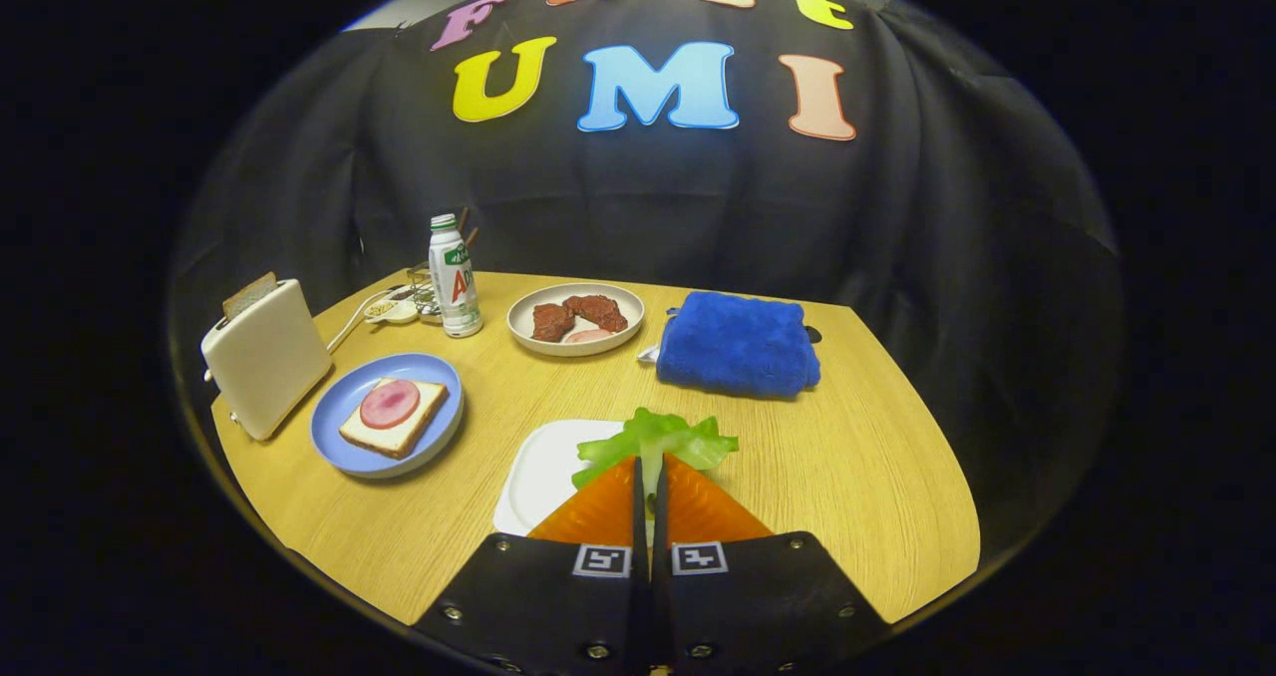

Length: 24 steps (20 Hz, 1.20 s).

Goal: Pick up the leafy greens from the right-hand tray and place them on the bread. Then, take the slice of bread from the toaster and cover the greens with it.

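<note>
My gripper (649, 469) is shut on the leafy greens (660, 439), which stick out past the fingertips, over the white tray (543, 472). I cannot tell whether the greens are lifted clear of the tray. To the left, a blue plate (344, 412) holds a slice of bread (394, 419) topped with a round pink slice of ham (390, 403). Further left stands a cream toaster (267, 355) with a slice of bread (249, 295) poking up from its slot.
A white bottle (455, 277) stands at the back with small items beside it. A beige plate (575, 319) with dark meat pieces sits mid-back. A folded blue towel (739, 345) lies beyond the tray to the right. The round wooden table (857, 457) ends just right.
</note>
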### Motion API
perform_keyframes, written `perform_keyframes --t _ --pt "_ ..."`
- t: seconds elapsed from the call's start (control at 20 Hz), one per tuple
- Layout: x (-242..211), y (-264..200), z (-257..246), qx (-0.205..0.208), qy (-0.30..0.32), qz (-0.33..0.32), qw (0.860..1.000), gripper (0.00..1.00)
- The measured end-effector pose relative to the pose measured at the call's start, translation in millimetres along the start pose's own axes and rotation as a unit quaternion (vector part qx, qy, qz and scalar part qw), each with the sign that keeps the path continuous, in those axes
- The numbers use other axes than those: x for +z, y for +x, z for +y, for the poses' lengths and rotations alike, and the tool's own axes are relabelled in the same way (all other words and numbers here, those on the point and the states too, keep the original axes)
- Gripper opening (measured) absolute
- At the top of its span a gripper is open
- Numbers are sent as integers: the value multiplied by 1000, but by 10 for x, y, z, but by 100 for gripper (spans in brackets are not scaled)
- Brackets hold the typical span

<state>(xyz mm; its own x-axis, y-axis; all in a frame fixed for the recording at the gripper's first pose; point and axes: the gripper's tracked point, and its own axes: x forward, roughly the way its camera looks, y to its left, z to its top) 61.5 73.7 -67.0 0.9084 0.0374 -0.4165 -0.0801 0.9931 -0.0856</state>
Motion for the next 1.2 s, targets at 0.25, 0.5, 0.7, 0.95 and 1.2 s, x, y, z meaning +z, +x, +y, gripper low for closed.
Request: perform_keyframes --t 0.25,0.5,0.7,0.95,1.2 --pt "156 -49 117 -5 4 -12 1000 1" --pt "277 -74 230 -10 15 -26 999 1" --pt "364 -126 434 -1 18 -42 999 1" --pt "445 -194 773 26 20 -59 998 1" --pt "464 -171 1131 54 11 -61 997 1"
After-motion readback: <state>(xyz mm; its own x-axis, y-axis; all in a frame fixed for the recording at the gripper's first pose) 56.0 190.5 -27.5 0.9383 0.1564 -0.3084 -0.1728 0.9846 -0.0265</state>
